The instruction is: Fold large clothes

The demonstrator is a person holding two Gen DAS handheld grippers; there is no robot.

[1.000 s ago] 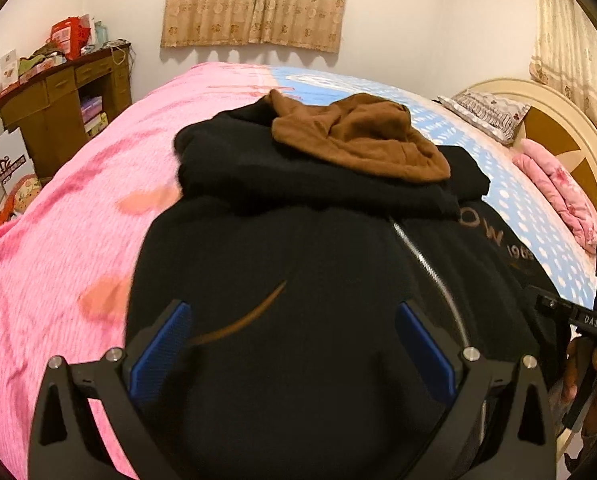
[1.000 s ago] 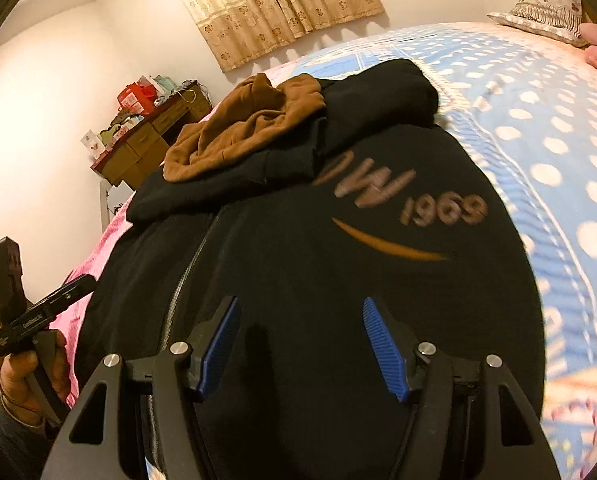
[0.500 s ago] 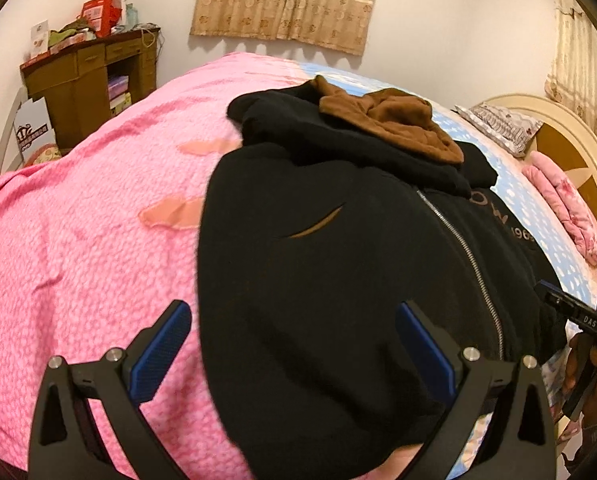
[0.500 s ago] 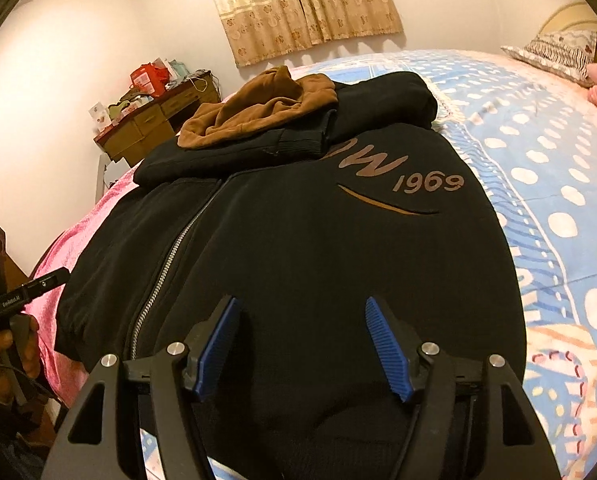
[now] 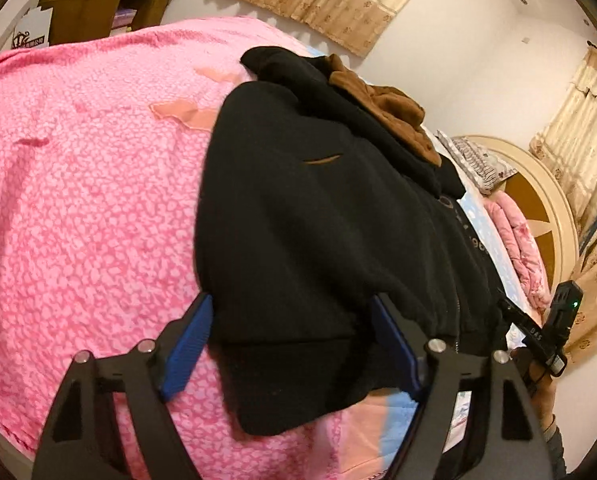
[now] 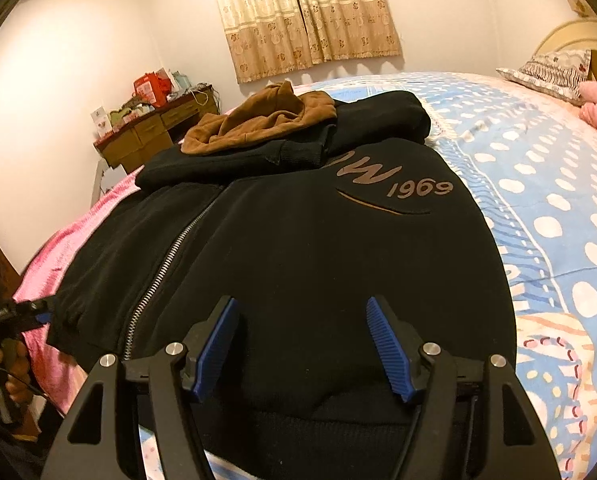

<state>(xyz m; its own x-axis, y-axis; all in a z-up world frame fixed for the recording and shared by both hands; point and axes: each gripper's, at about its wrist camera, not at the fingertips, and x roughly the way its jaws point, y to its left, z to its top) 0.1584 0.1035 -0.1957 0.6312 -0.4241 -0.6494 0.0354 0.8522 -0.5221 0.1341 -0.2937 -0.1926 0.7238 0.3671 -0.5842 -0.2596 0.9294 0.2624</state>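
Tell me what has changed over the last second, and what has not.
Both grippers have drawn back toward the bottom hem of the black zip hoodie. The left gripper has also swung left and tilted, so its open fingers now straddle the hem corner over the pink blanket. The right gripper hangs open above the hem. Nothing was grasped or released. The hoodie, with its sleeves and brown-lined hood folded in, lies unchanged.

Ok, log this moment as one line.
black zip hoodie: flat on bed | left gripper: open at hem | right gripper: open at hem
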